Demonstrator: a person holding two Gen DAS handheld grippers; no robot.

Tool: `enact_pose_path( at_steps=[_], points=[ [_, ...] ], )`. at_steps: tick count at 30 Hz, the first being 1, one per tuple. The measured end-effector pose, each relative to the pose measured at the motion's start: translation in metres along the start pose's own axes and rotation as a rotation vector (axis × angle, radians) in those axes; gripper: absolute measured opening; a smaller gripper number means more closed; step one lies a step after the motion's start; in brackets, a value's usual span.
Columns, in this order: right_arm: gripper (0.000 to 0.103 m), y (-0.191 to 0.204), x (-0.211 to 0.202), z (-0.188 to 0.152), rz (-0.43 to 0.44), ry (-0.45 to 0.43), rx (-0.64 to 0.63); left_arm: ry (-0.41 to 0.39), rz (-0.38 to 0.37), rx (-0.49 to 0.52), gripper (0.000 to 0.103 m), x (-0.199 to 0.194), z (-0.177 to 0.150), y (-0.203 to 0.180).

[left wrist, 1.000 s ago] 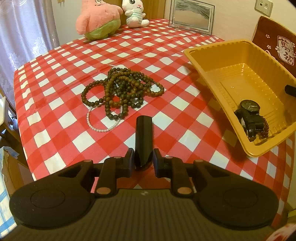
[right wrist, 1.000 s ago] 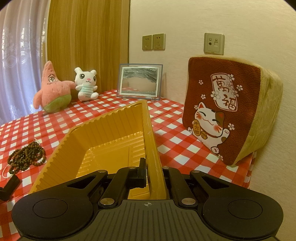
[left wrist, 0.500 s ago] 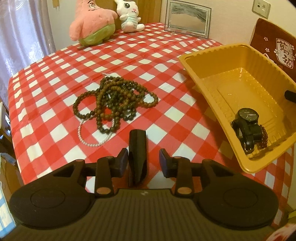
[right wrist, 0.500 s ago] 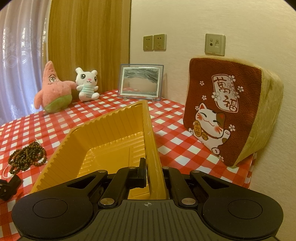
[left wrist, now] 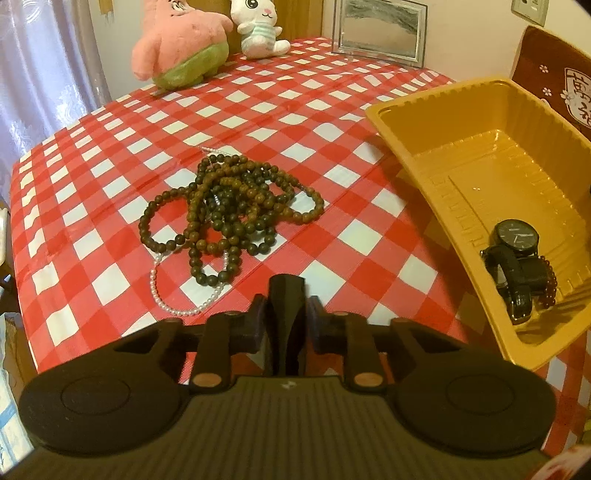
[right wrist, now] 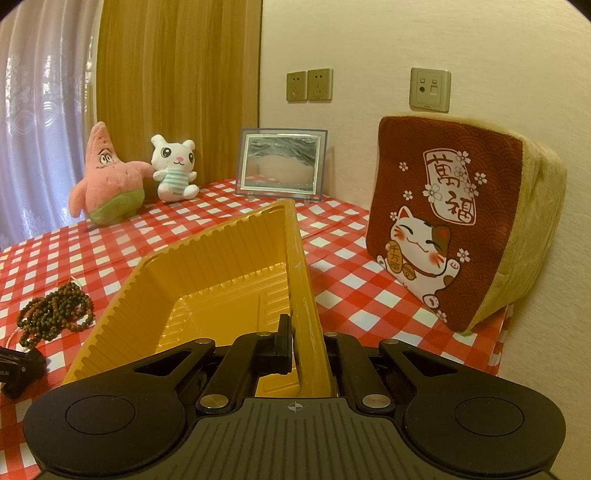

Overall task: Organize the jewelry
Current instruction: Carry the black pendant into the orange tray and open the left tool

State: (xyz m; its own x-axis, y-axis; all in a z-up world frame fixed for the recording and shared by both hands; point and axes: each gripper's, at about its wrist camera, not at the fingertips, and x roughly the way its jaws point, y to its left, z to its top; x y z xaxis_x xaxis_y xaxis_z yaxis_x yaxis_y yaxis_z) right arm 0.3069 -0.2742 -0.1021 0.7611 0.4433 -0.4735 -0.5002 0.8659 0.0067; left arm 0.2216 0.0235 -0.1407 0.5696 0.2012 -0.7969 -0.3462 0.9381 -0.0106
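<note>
A tangle of dark brown bead strands (left wrist: 229,206) lies on the red checked tablecloth, with a thin pearl strand (left wrist: 173,299) under its near edge. It also shows in the right wrist view (right wrist: 51,314). My left gripper (left wrist: 286,291) is shut and empty, just short of the beads. A yellow plastic tray (left wrist: 480,166) stands tilted at the right and holds a black wristwatch (left wrist: 517,258) and a dark red bead bracelet (left wrist: 550,284). My right gripper (right wrist: 295,332) is shut on the tray's rim (right wrist: 301,280).
A pink star plush (left wrist: 177,40), a white bunny plush (left wrist: 258,26) and a framed picture (left wrist: 380,29) stand at the table's far edge. A lucky-cat cushion (right wrist: 458,218) leans on the wall right of the tray. The table edge drops off at the left.
My left gripper opened briefly, then shut again, and pulled back and up from the beads. The right gripper and tray have stayed put.
</note>
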Motion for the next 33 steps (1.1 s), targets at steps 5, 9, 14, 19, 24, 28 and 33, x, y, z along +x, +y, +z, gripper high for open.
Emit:
enact_pose_path(
  at_steps=[5, 9, 14, 19, 24, 28, 33],
  points=[
    [0.005, -0.001, 0.000, 0.001, 0.001, 0.000, -0.001, -0.002, -0.009, -0.015, 0.020, -0.003, 0.000, 0.001],
    [0.005, -0.001, 0.000, 0.002, 0.002, 0.000, 0.000, -0.026, -0.036, -0.036, 0.020, -0.013, 0.005, -0.001],
    [0.005, 0.000, -0.001, 0.003, 0.005, -0.004, 0.000, -0.089, -0.102, -0.043, 0.020, -0.033, 0.022, -0.012],
    [0.005, 0.000, -0.002, 0.003, 0.006, -0.003, 0.000, -0.129, -0.191, -0.036, 0.020, -0.046, 0.039, -0.033],
    [0.005, 0.000, -0.002, 0.004, 0.009, -0.005, 0.002, -0.128, -0.273, -0.012, 0.020, -0.047, 0.046, -0.059],
    [0.005, 0.001, -0.003, 0.005, 0.010, -0.005, 0.004, -0.109, -0.343, 0.003, 0.020, -0.046, 0.047, -0.081],
    [0.005, 0.002, -0.003, 0.005, 0.011, -0.007, 0.003, -0.086, -0.410, 0.033, 0.020, -0.042, 0.047, -0.107]
  ],
)
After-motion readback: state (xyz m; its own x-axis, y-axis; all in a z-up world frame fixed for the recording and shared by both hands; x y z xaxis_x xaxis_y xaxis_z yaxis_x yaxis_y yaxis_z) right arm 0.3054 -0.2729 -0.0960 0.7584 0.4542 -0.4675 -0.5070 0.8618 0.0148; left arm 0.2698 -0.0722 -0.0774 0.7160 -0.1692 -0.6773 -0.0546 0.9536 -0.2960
